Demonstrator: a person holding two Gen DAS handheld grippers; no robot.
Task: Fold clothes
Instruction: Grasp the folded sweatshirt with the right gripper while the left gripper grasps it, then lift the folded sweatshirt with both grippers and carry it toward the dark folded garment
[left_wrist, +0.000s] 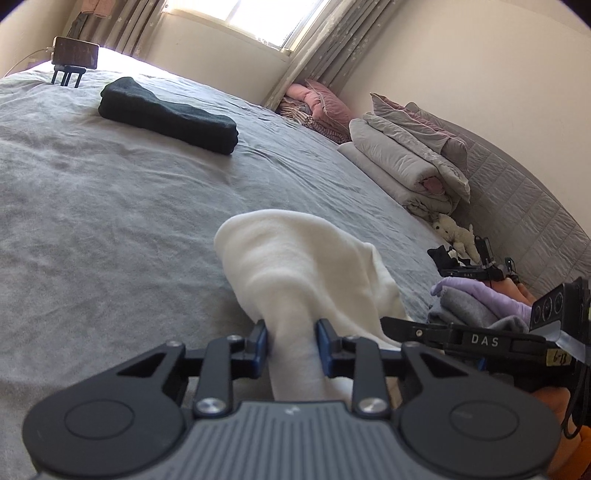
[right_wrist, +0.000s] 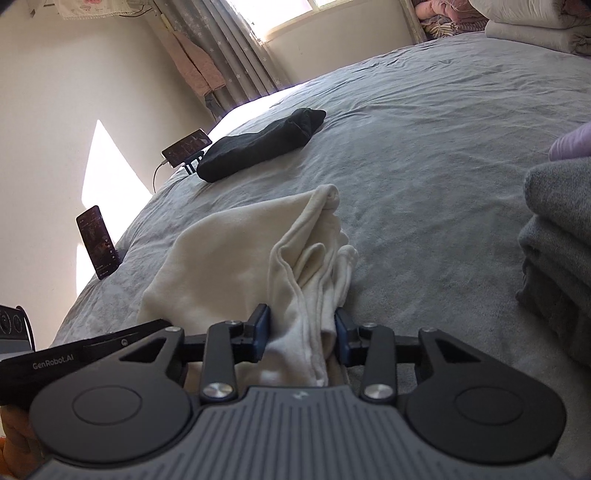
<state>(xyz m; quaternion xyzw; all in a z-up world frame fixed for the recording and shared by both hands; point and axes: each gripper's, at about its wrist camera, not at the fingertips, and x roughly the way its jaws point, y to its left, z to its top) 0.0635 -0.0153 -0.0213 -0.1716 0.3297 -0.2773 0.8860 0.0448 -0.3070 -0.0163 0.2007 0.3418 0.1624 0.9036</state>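
Left wrist view, upper left: a phone on a small black stand (left_wrist: 74, 55) sits at the far edge of the grey bedsheet (left_wrist: 92, 206), with a folded dark green garment (left_wrist: 170, 114) just right of it.
Left wrist view, centre: your left gripper (left_wrist: 291, 341) pinches a bunched fold of the cream-white soft garment (left_wrist: 295, 258), blue pads pressed on the cloth.
Left wrist view, right: folded grey and lilac clothes (left_wrist: 476, 302) lie by your right gripper's black body.
Right wrist view, left: a second upright phone (right_wrist: 98, 242) stands at the bed edge.
Right wrist view, centre: your right gripper (right_wrist: 301, 338) clamps the garment's gathered layers, which spread up-frame over the sheet.
Right wrist view, right: a grey folded stack (right_wrist: 557, 236) fills the edge.
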